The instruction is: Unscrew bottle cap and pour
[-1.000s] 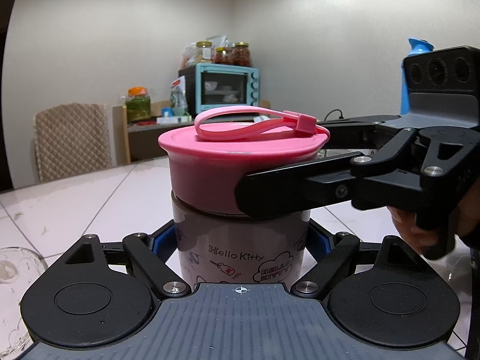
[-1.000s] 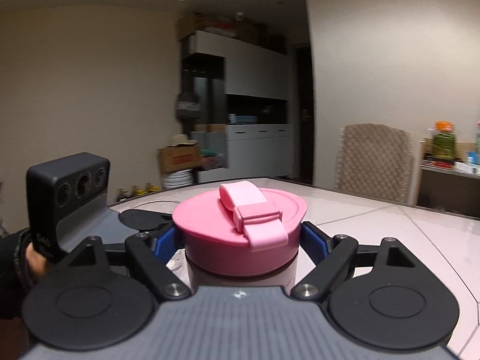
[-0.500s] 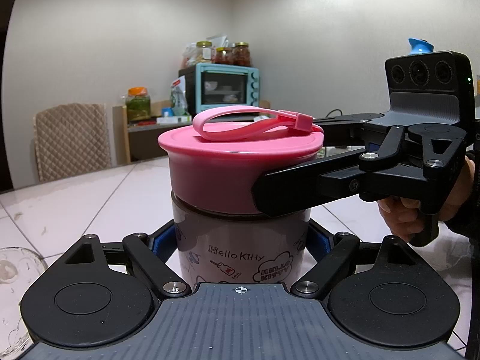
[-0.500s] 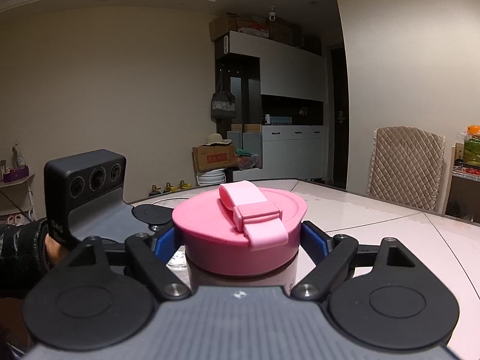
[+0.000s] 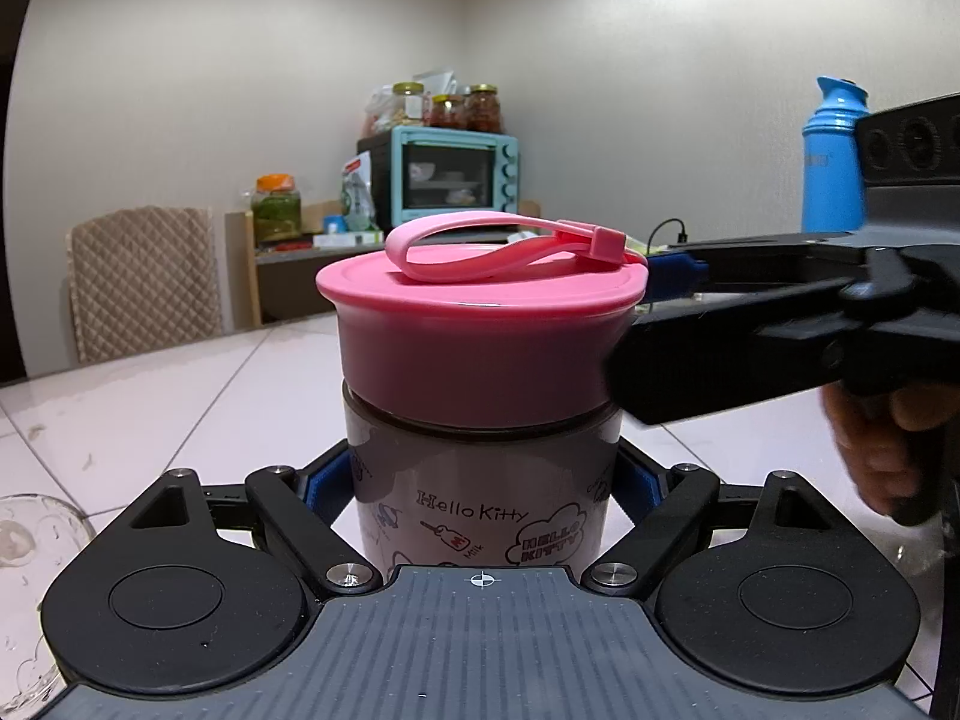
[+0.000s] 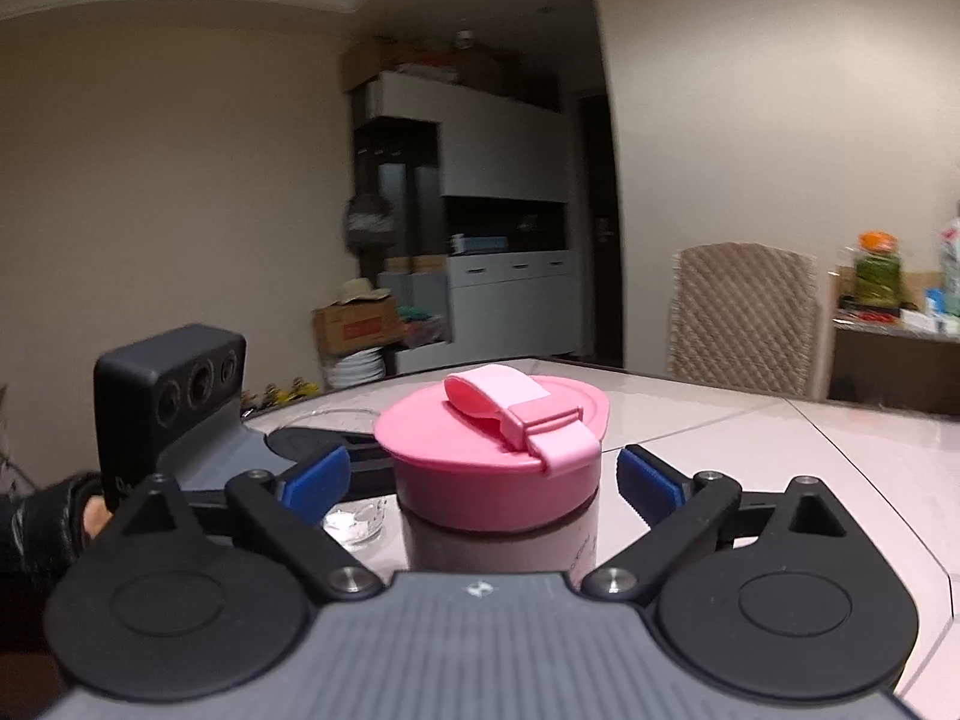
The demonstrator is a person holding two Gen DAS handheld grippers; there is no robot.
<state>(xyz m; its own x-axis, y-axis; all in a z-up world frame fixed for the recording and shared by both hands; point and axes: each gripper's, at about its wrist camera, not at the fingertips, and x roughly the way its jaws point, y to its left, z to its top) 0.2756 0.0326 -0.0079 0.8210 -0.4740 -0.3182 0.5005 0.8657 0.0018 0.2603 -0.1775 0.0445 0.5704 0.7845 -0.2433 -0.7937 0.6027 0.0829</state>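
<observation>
Clearly "Hello Kitty" bottle [image 5: 480, 498] in clamped left claw [image 5: 480, 480]; right claw [image 6: 483, 480] apart around pink cap [image 6: 492, 450].

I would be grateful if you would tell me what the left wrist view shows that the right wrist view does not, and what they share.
Only the left wrist view shows the Hello Kitty print on the bottle, the left gripper shut on the bottle's body, the teal toaster oven and the blue flask.

Only the right wrist view shows the right gripper open, its blue fingers clear of the cap, plus the white cabinets and a small glass.

Both show the pink cap seated on the bottle, its strap on top, the quilted chair and the white table.
</observation>
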